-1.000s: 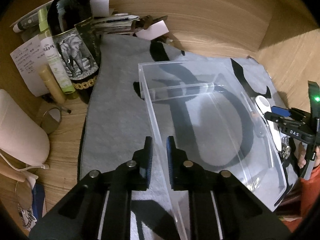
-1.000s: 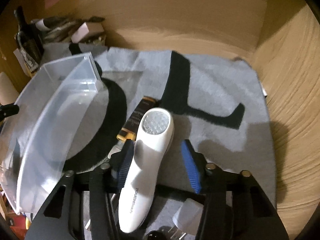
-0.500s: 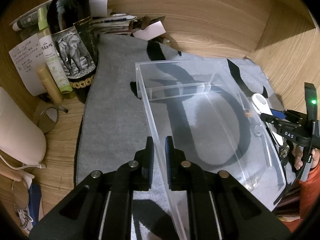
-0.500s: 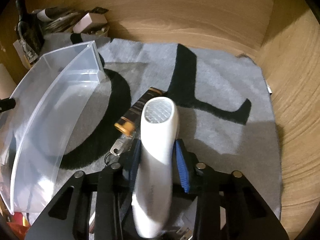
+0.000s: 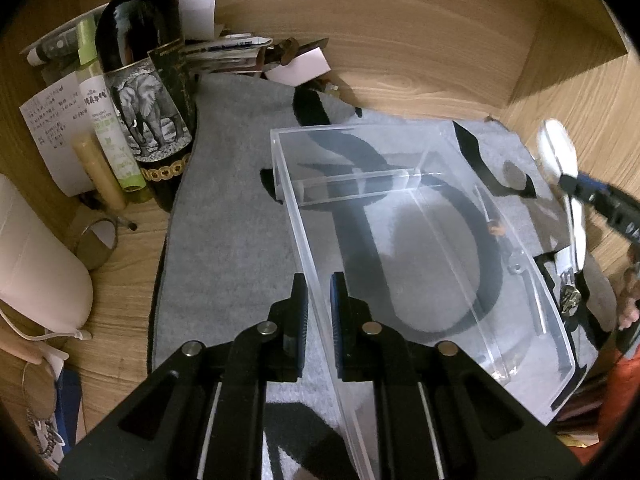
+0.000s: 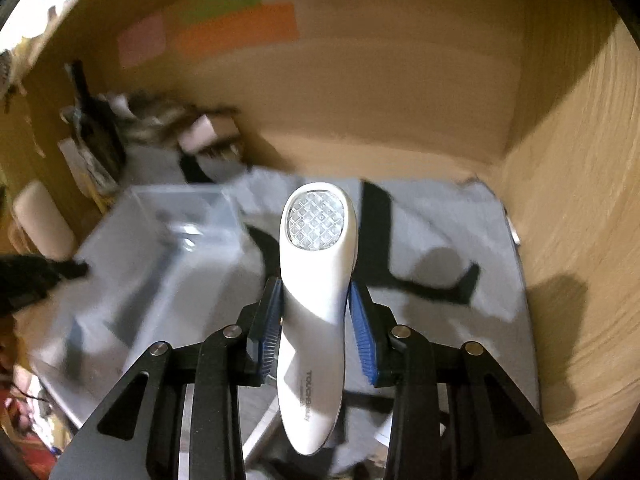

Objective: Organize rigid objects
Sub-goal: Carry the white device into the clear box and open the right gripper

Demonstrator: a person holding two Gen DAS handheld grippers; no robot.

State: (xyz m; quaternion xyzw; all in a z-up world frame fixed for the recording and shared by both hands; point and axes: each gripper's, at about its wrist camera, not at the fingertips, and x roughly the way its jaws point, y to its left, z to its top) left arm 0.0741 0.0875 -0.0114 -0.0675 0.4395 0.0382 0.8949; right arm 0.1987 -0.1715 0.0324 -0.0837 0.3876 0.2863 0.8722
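A clear plastic box [image 5: 420, 240] lies on the grey and black mat [image 5: 232, 220]; it also shows blurred in the right wrist view [image 6: 168, 248]. My left gripper [image 5: 318, 300] is shut on the box's near left wall. My right gripper [image 6: 314, 308] is shut on a white handheld device [image 6: 316, 280] with a faceted round head, held up above the mat to the right of the box. In the left wrist view the device [image 5: 558, 152] shows at the right edge with the right gripper's fingers [image 5: 592, 192].
A dark wine bottle [image 5: 148, 92] with an elephant label, tubes [image 5: 108, 140] and papers stand at the back left. A white padded object [image 5: 36, 264] lies at the left. Small items [image 5: 568, 292] lie on the mat right of the box. Wooden walls close the back and right.
My right gripper closed on the white device and lifted it off the mat, leaving the small dark item behind. My left gripper stays shut on the box wall.
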